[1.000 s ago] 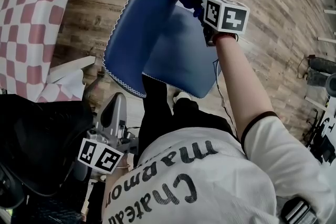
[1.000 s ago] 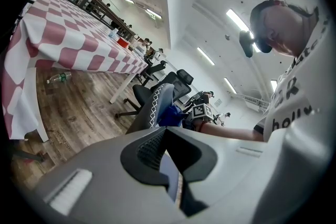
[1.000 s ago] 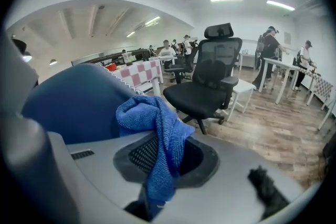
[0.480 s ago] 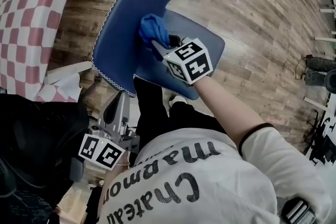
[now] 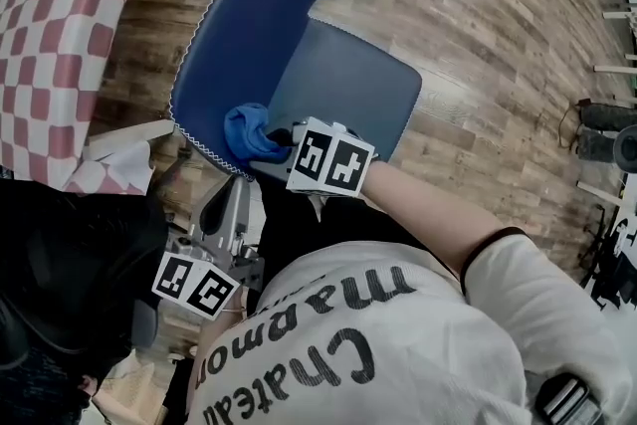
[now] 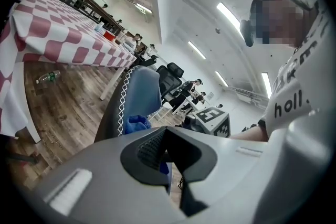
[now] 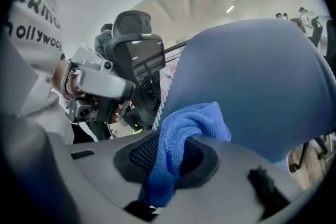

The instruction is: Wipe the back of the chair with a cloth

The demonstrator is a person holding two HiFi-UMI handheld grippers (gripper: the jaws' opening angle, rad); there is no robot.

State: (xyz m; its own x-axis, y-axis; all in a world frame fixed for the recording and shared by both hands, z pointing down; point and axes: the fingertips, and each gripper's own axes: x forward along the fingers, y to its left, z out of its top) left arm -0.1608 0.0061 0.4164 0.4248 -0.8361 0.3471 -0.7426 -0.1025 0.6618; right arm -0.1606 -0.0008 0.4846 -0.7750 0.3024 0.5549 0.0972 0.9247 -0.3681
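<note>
The fingers (image 7: 140, 156) of the right gripper (image 7: 170, 162) pinch a blue cloth (image 7: 186, 123). Its bunched end presses against the blue chair back (image 7: 257, 81) just ahead of them, near the stitched edge. The left gripper (image 6: 167, 150) is off the chair, its fingers seemingly pressed together on nothing.

You are working in a large open hall, something like a canteen or shared workroom. It has a wood-plank floor (image 5: 478, 5), long tables under checked tablecloth (image 6: 52, 34), ceiling strip lights (image 6: 231, 14), black office chairs (image 6: 172, 73), and people (image 6: 195, 84) far behind.
</note>
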